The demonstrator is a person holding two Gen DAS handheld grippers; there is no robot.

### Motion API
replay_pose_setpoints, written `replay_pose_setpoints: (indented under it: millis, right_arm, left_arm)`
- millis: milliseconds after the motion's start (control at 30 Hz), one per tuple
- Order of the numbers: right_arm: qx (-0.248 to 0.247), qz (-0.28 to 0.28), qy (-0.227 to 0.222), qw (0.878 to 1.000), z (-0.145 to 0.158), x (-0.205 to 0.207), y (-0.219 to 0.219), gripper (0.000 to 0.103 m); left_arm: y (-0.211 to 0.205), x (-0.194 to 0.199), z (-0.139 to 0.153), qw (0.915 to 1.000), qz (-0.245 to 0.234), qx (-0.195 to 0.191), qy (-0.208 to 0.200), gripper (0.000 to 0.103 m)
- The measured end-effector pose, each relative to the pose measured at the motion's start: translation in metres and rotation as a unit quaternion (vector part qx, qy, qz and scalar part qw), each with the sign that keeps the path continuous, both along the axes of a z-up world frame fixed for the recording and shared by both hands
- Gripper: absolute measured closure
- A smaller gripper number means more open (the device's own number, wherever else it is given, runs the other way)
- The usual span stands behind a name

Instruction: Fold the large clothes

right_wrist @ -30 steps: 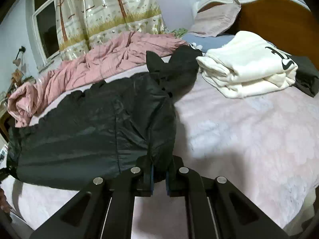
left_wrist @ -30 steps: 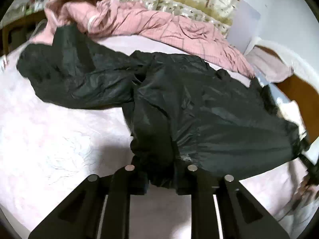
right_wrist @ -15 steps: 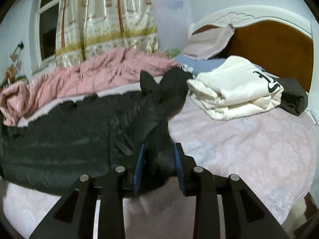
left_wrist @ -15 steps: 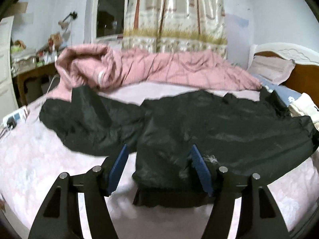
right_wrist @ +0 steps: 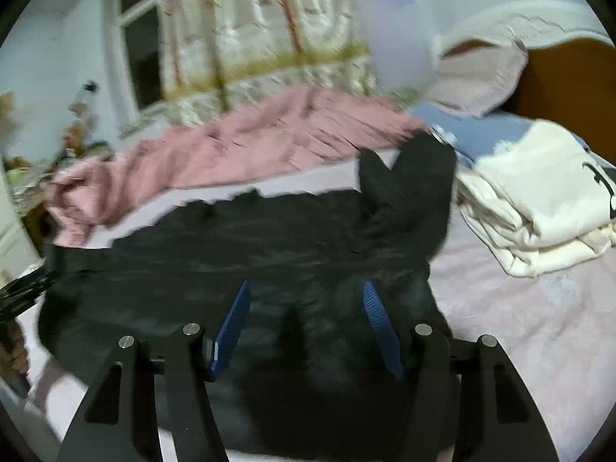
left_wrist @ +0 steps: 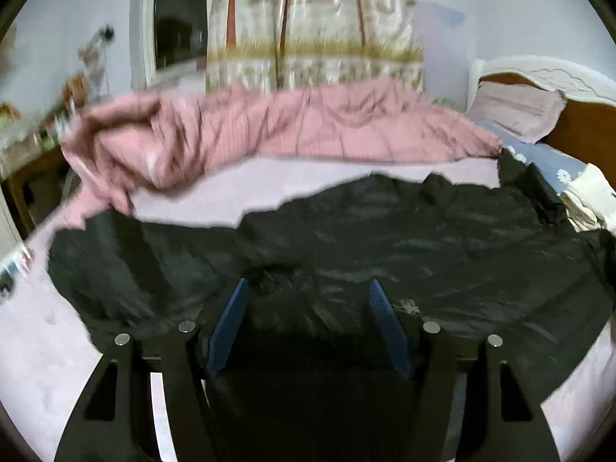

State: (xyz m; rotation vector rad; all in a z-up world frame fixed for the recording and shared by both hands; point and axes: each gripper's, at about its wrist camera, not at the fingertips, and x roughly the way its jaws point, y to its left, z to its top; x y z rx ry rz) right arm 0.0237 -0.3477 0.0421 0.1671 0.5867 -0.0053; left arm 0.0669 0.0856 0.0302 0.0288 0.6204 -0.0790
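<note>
A large black shiny garment (left_wrist: pixel 385 238) lies spread flat across the pink bed sheet (left_wrist: pixel 46 346). It also shows in the right wrist view (right_wrist: pixel 238 246), with one sleeve (right_wrist: pixel 412 188) pointing toward the pillows. My left gripper (left_wrist: pixel 308 292) is open, its blue pads wide apart just above the garment's near edge. My right gripper (right_wrist: pixel 306 292) is open too, over the garment's near right corner. Neither holds anything.
A rumpled pink quilt (left_wrist: pixel 277 127) lies along the far side of the bed. A folded cream sweatshirt (right_wrist: pixel 539 196) sits at the right by a blue pillow (right_wrist: pixel 477 134) and the wooden headboard (right_wrist: pixel 566 77). A curtain and window stand behind.
Both grippers were shut on the garment's near edge a second ago. They have opened, let it drop flat on the bed, and tilted up toward the room.
</note>
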Motion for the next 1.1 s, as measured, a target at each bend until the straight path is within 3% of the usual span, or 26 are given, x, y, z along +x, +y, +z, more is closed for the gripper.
replay_pose_setpoints:
  millis: [67, 100, 167, 267, 333, 367, 533, 600, 667, 700, 733, 800, 867, 933, 1100]
  right_arm:
    - [0.002, -0.023, 0.035, 0.999, -0.018, 0.017, -0.01, 0.04]
    - [0.008, -0.033, 0.056, 0.998, -0.028, 0.023, -0.017, 0.04]
    - [0.03, -0.044, 0.085, 0.995, -0.044, 0.027, -0.031, 0.04]
    - [0.076, -0.058, 0.095, 0.991, -0.056, 0.026, -0.05, 0.039]
    - [0.089, -0.068, 0.106, 0.988, -0.061, 0.028, -0.057, 0.028]
    - [0.096, -0.07, 0.113, 0.986, -0.065, 0.03, -0.058, 0.028]
    - [0.048, -0.083, 0.105, 0.99, -0.06, 0.026, -0.045, 0.028]
    - [0.014, -0.1, 0.085, 0.991, -0.05, 0.02, -0.037, 0.028]
    - [-0.016, -0.109, 0.04, 0.993, -0.033, 0.004, -0.029, 0.028]
    - [-0.031, -0.109, 0.008, 0.994, -0.023, -0.006, -0.023, 0.025]
    - [-0.045, -0.103, -0.027, 0.993, -0.014, -0.017, -0.016, 0.015]
    - [-0.067, -0.087, -0.084, 0.99, 0.0, -0.037, 0.0, 0.006]
    - [-0.074, -0.067, -0.113, 0.989, 0.008, -0.046, 0.016, 0.0]
    - [-0.057, -0.028, -0.11, 0.992, 0.01, -0.046, 0.03, 0.0]
    - [-0.027, 0.035, -0.019, 0.999, -0.01, -0.017, 0.059, 0.0]
  left_arm:
    - [0.01, 0.014, -0.015, 0.9986, 0.005, -0.035, 0.04, 0.042]
    - [0.015, 0.017, -0.023, 0.9974, 0.008, -0.049, 0.052, 0.048]
    - [0.021, 0.019, -0.036, 0.9963, 0.013, -0.052, 0.068, 0.05]
    - [0.023, 0.022, -0.05, 0.995, 0.014, -0.05, 0.086, 0.05]
    - [0.024, 0.024, -0.058, 0.9942, 0.013, -0.053, 0.093, 0.05]
    - [0.024, 0.025, -0.061, 0.9937, 0.012, -0.054, 0.097, 0.049]
    - [0.019, 0.023, -0.062, 0.9952, 0.018, -0.033, 0.091, 0.048]
    - [0.015, 0.015, -0.054, 0.9973, 0.026, -0.019, 0.066, 0.048]
    - [0.009, -0.001, -0.04, 0.9995, 0.028, 0.0, 0.017, 0.043]
    - [0.004, -0.01, -0.033, 0.9995, 0.028, 0.014, -0.01, 0.033]
    - [-0.004, -0.023, -0.024, 0.9984, 0.023, 0.027, -0.043, 0.024]
    - [-0.019, -0.047, -0.01, 0.9954, 0.0, 0.023, -0.093, 0.013]
    - [-0.032, -0.059, -0.002, 0.9935, -0.029, 0.009, -0.109, 0.005]
    - [-0.045, -0.063, -0.001, 0.9931, -0.05, -0.001, -0.106, 0.0]
    - [-0.068, -0.048, -0.019, 0.9956, -0.081, -0.022, -0.042, 0.0]
